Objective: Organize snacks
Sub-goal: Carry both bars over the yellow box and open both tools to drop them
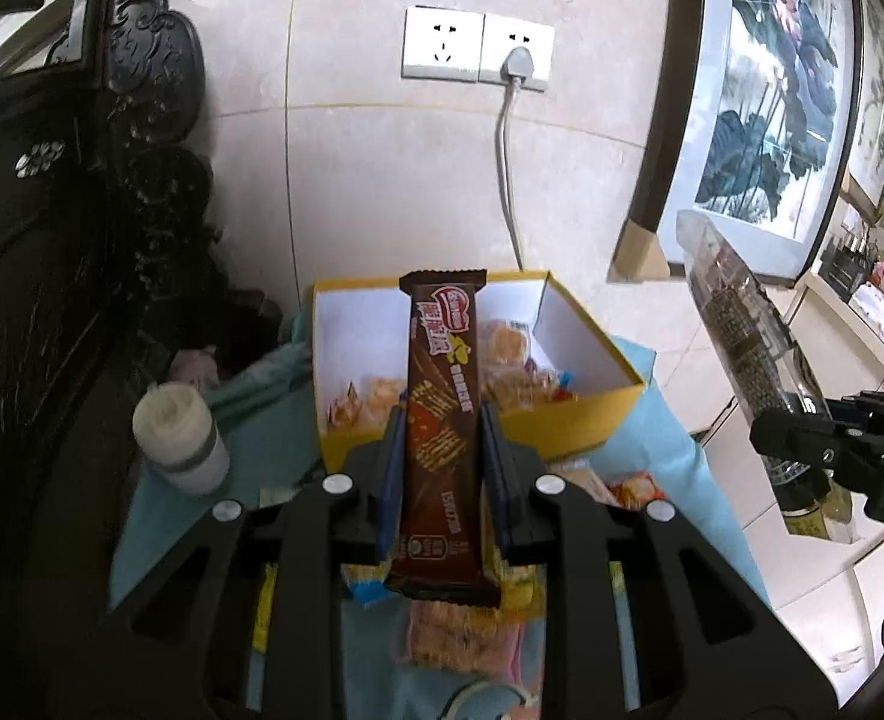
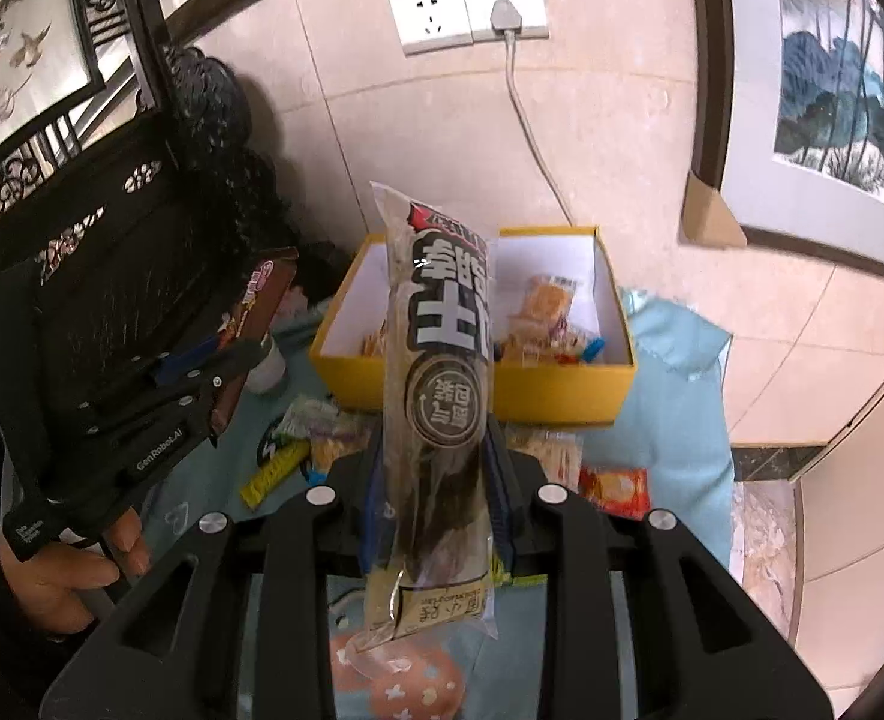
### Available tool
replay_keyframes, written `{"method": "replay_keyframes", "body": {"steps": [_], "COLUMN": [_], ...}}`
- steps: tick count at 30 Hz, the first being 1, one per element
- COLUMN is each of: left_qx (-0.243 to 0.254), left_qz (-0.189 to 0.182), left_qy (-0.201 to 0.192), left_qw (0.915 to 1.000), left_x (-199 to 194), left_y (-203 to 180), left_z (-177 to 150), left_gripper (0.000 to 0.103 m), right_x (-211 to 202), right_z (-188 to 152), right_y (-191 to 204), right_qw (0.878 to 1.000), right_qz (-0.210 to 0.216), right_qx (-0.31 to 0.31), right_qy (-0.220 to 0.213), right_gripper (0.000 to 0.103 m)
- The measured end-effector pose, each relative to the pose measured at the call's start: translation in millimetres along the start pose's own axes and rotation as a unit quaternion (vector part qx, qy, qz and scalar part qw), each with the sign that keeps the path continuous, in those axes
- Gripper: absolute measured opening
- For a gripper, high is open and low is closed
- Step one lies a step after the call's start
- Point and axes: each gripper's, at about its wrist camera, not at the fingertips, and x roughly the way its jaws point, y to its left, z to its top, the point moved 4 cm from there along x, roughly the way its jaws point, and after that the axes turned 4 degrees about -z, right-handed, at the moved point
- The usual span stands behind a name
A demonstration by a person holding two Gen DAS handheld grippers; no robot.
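My left gripper is shut on a long brown wafer bar, which points away from me above the near wall of the yellow box. In the right wrist view my right gripper is shut on a clear long packet of dark snack with bold white lettering, also held up in front of the yellow box. Several small snack packets lie inside the box. The left gripper with the wafer bar shows at the left there, and the dark snack packet at the right of the left view.
The box stands on a light blue cloth over a small table by a tiled wall with sockets. Loose snack packets lie on the cloth before the box. A white cup stands at left, dark carved furniture beyond it. A person's hand holds the left gripper.
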Motion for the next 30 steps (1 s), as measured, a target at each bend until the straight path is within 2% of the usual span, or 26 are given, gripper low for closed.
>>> {"method": "replay_keyframes", "body": {"steps": [9, 14, 15, 16, 17, 18, 19, 20, 21, 24, 28, 30], "left_qx": [-0.002, 0.002, 0.0, -0.003, -0.005, -0.009, -0.002, 0.007, 0.01, -0.001, -0.04, -0.039], "left_qz": [0.004, 0.015, 0.02, 0.025, 0.027, 0.034, 0.058, 0.069, 0.064, 0.069, 0.067, 0.07], "left_qy": [-0.006, 0.001, 0.004, 0.003, 0.002, 0.004, 0.01, 0.016, 0.027, 0.035, 0.054, 0.074], "left_qw": [1.0, 0.9999, 0.9998, 0.9997, 0.9996, 0.9994, 0.9983, 0.9974, 0.9975, 0.997, 0.9954, 0.994], "left_x": [34, 69, 81, 88, 95, 105, 112, 118, 124, 125, 122, 121], "left_y": [6, 10, 12, 14, 16, 20, 24, 27, 32, 50, 69, 68], "left_z": [54, 84, 93, 98, 102, 104, 103, 99, 89, 57, -8, -49], "left_gripper": [0.024, 0.024, 0.025, 0.036, 0.055, 0.098, 0.101, 0.101, 0.101, 0.101, 0.101, 0.101], "right_x": [22, 60, 72, 81, 100, 114, 128, 135, 140, 149, 157, 159], "right_z": [69, 113, 124, 130, 137, 139, 139, 135, 129, 89, 22, -14], "right_y": [-20, -30, -32, -32, -33, -35, -40, -45, -47, -59, -75, -80], "right_qw": [1.0, 0.999, 0.999, 0.999, 0.999, 0.998, 0.998, 0.997, 0.997, 0.996, 0.992, 0.99], "right_qz": [0.007, 0.009, 0.012, 0.016, 0.015, 0.0, -0.033, -0.045, -0.045, -0.049, -0.054, -0.059], "right_qx": [0.02, 0.038, 0.046, 0.048, 0.046, 0.041, 0.036, 0.036, 0.035, 0.031, 0.037, 0.037], "right_qy": [-0.003, 0.005, 0.006, 0.009, 0.023, 0.038, 0.05, 0.056, 0.061, 0.072, 0.107, 0.125], "right_gripper": [0.029, 0.031, 0.034, 0.043, 0.051, 0.067, 0.069, 0.069, 0.069, 0.069, 0.069, 0.069]}}
